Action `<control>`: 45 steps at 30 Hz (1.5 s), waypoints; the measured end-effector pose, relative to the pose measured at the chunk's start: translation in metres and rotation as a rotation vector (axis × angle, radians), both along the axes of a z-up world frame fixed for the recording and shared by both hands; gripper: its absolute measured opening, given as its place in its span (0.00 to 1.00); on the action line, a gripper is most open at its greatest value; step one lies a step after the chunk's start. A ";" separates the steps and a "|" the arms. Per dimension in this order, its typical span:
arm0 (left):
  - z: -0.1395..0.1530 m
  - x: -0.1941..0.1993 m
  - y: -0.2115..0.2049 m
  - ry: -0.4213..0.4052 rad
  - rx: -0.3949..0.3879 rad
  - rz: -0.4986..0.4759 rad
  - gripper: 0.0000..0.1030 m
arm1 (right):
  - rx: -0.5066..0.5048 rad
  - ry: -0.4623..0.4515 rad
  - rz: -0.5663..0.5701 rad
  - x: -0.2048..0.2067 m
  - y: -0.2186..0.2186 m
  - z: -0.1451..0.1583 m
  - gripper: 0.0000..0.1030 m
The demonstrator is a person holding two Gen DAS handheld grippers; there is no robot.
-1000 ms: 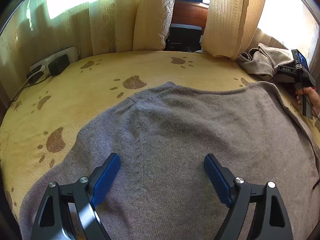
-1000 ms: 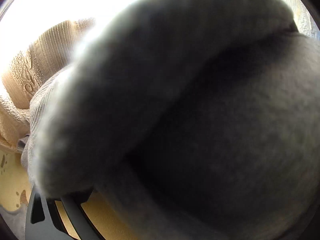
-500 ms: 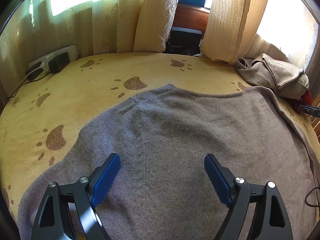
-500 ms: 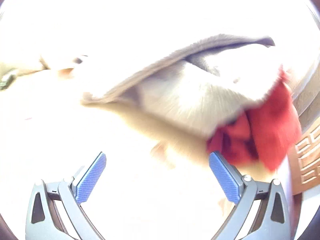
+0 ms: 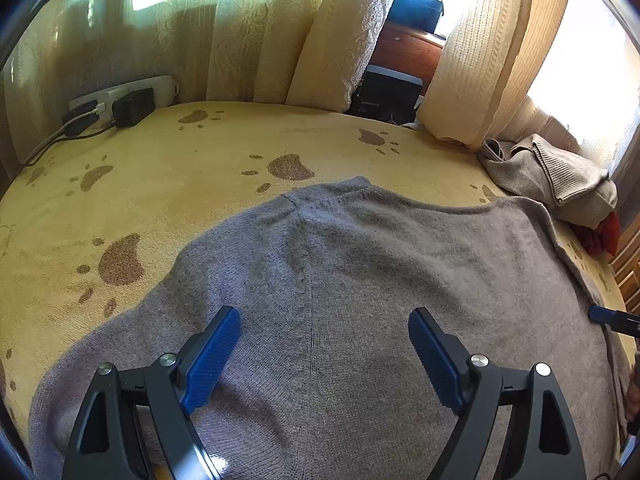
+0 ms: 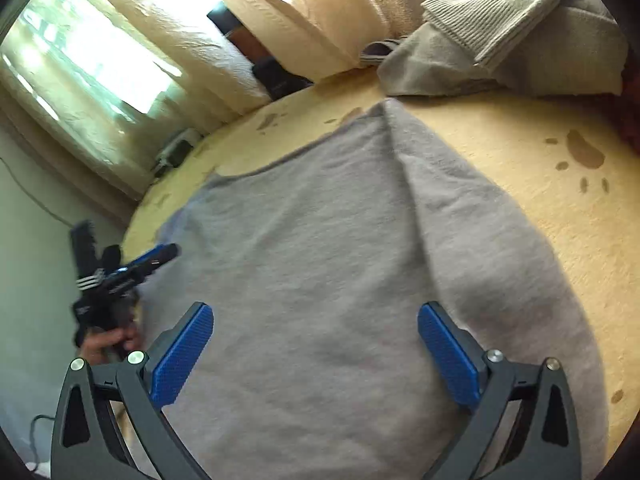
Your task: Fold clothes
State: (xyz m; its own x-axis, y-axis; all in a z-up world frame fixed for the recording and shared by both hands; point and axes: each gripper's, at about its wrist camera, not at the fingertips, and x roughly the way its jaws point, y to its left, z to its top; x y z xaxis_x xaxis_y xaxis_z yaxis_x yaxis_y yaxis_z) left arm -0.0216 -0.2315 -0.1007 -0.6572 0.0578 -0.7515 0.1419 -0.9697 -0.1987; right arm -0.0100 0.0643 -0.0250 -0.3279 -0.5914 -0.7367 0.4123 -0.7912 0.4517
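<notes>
A grey knit sweater (image 5: 360,300) lies spread flat on the yellow paw-print blanket (image 5: 160,168); it also shows in the right wrist view (image 6: 320,260), with a folded strip along its right side. My left gripper (image 5: 324,344) is open and empty, low over the sweater's near part. My right gripper (image 6: 316,340) is open and empty over the sweater's right part. The right gripper's tip shows at the right edge of the left wrist view (image 5: 612,318). The left gripper shows in a hand at the left of the right wrist view (image 6: 124,268).
A pile of beige folded knitwear (image 5: 556,176) with red cloth (image 5: 604,232) under it lies at the far right corner; it also shows in the right wrist view (image 6: 500,36). A power strip with plugs (image 5: 120,104) sits at the back left. Cream curtains (image 5: 332,32) hang behind.
My right gripper let go of grey cloth it held close to its camera, opened, and swung back from the far right pile to over the sweater. The left gripper has hardly moved.
</notes>
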 end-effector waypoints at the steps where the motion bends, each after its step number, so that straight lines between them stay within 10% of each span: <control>1: 0.000 0.000 0.000 -0.002 -0.003 -0.001 0.86 | 0.050 0.021 -0.026 -0.011 0.002 -0.006 1.00; 12: -0.004 -0.005 0.009 -0.044 -0.105 -0.032 0.86 | 0.519 0.194 -0.415 -0.111 0.130 -0.024 1.00; 20: -0.005 -0.008 0.014 -0.058 -0.137 -0.043 0.90 | 0.358 0.314 -0.245 -0.045 0.110 0.019 1.00; 24: -0.003 -0.005 0.014 -0.041 -0.126 -0.049 0.90 | 0.080 0.196 -0.016 -0.016 0.073 0.012 1.00; 27: 0.000 -0.002 0.013 -0.018 -0.115 -0.040 0.90 | 0.182 0.203 0.017 -0.011 0.051 -0.006 0.95; 29: 0.003 0.000 0.013 -0.002 -0.117 -0.034 0.90 | 0.288 0.209 0.004 -0.013 0.050 -0.020 0.51; 32: 0.005 0.001 0.016 0.008 -0.133 -0.039 0.89 | 0.323 0.226 -0.077 -0.022 0.067 -0.022 0.14; 45: 0.008 0.004 0.021 0.015 -0.167 -0.042 0.88 | 0.488 0.248 -0.319 -0.063 0.130 -0.031 0.02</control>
State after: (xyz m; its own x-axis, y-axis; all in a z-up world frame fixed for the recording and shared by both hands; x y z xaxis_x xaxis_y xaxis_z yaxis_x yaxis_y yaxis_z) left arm -0.0171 -0.2103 -0.0928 -0.6681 -0.0390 -0.7431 0.0986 -0.9945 -0.0364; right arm -0.0732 0.1941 -0.0555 -0.6285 -0.0516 -0.7761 0.1680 -0.9832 -0.0707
